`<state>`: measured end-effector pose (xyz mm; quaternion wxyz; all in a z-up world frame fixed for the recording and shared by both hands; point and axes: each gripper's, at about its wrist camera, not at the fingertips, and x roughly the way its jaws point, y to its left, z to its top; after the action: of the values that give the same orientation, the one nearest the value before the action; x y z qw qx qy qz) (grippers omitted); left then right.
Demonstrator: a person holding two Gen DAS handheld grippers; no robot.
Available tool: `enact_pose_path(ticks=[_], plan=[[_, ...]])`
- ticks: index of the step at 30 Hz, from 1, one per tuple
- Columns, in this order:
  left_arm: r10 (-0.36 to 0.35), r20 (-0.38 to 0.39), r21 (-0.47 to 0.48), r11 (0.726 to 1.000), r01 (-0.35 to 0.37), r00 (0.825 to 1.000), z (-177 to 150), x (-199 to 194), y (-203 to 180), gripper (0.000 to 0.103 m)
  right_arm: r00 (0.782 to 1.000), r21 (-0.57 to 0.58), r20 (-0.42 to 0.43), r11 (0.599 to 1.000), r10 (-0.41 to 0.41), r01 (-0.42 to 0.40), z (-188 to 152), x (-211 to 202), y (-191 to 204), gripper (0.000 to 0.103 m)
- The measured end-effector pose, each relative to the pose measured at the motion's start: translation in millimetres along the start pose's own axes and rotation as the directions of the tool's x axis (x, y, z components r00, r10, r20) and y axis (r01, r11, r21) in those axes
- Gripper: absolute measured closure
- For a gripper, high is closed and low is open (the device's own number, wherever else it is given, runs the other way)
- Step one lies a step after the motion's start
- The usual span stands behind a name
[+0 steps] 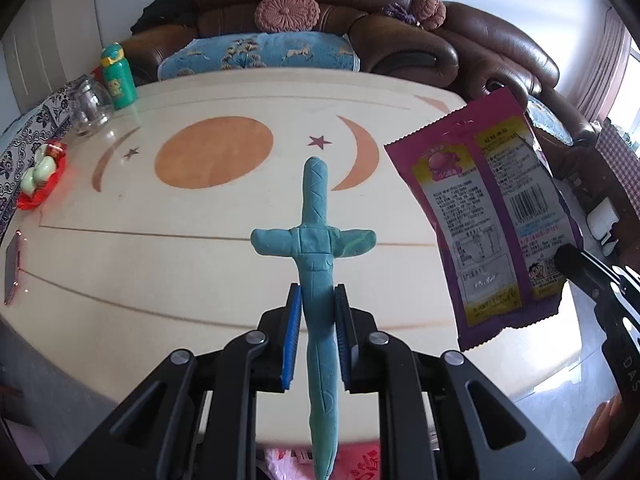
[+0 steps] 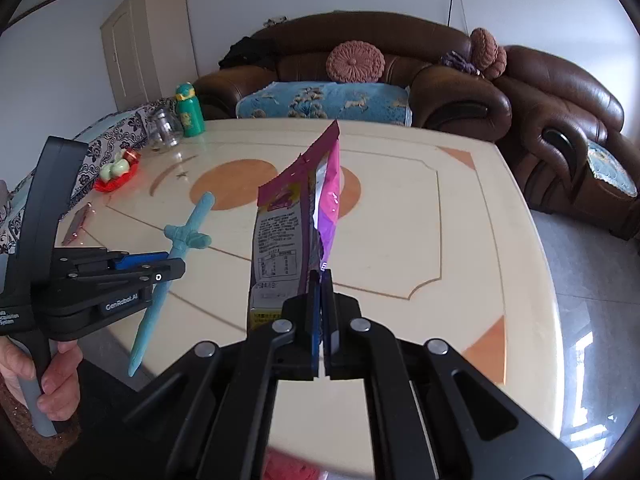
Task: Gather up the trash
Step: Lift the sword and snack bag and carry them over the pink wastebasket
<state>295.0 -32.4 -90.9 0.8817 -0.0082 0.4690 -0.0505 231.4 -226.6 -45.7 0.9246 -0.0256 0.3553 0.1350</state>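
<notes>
**mop_bucket:** Both tools were loaded at this point. The left gripper (image 1: pixel 317 332) had its blue pads pinching the teal clay sword (image 1: pixel 316 240) around the blade, hilt end sticking out over the table (image 1: pixel 200 264). The right gripper (image 2: pixel 321 280) was pressed together on the bottom corner of the purple snack wrapper (image 2: pixel 296 216), which stood up above the table, clear of the top.

**tidy_tom:** What worried you?

**mop_bucket:** 2 things. The sword looked like soft clay, held near its middle with a long tail hanging below, so I'd guess a quick swing could bend or snap it. And the wrapper was only caught by 1 thin corner, so it could slide out if jerked.

**tidy_tom:** Room to move?

**mop_bucket:** Plenty. The middle of the table was bare. The green bottle (image 2: pixel 189 110), glass jar (image 2: pixel 165 130) and red dish (image 2: pixel 118 172) sat along the table's far left edge, sofa (image 2: pixel 400 64) behind the table, open floor off the table's right side.
</notes>
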Motion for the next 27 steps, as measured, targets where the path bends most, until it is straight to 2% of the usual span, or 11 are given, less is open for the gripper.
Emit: enact_pose_path(ticks=[8, 16, 20, 27], plan=[[-0.024, 0.044, 0.035, 0.999, 0.023, 0.999, -43, -62, -2, 0.086, 0.999, -0.037, 0.012, 0.999, -0.036, 0.036, -24, -56, 35, 0.100], [-0.037, 0.065, 0.064, 0.997, 0.033, 0.997, -89, -105, 0, 0.086, 0.998, -0.041, 0.023, 0.998, -0.057, 0.057, -56, -102, 63, 0.100], [-0.041, 0.067, 0.073, 0.997, 0.036, 0.997, -109, -120, 0, 0.086, 0.997, -0.046, 0.028, 0.996, -0.071, 0.072, -69, -123, 73, 0.100], [-0.053, 0.048, 0.104, 0.993, 0.048, 0.997, -141, -128, -9, 0.086, 0.996, -0.055, 0.003, 0.995, -0.084, 0.084, -93, -136, 86, 0.100]])
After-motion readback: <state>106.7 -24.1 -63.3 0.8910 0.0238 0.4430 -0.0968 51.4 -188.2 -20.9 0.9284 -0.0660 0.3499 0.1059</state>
